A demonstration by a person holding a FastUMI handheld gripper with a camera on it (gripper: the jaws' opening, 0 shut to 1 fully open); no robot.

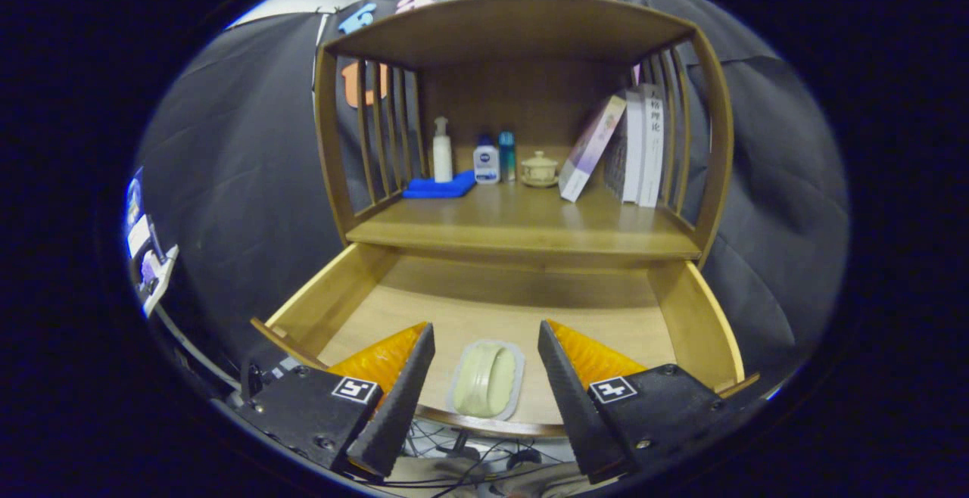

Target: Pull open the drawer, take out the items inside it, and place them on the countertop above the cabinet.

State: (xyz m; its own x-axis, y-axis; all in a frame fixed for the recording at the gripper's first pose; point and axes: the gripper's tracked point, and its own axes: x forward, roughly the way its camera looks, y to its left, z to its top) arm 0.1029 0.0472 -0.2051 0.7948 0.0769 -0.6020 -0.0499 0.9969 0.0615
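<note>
The pale green, oblong soap-like bar in its shallow white tray (487, 379) lies between the two fingers of the gripper (484, 339), its long axis running straight ahead along the line of the fingers. The claw is spread wide, each finger standing off to a side of the bar and touching nothing; the bar sits lower down, near the fingers' roots rather than their tips.

The bar rests on the bare wooden floor of the pulled-out light wooden drawer (704, 324), close to the drawer's front edge, and nothing else shows on that floor. The drawer is already open, so my reading is that the pick-up is the step in hand: the claw needs to drop toward the bar and close across its short width.

Above the drawer runs the wooden countertop (522, 225), with free space along its front. At its back stand a white pump bottle (442, 151) on a folded blue cloth (439, 186), a small white-and-blue bottle (486, 163), a lidded cream ceramic pot (539, 169) and leaning books (613, 151).
</note>
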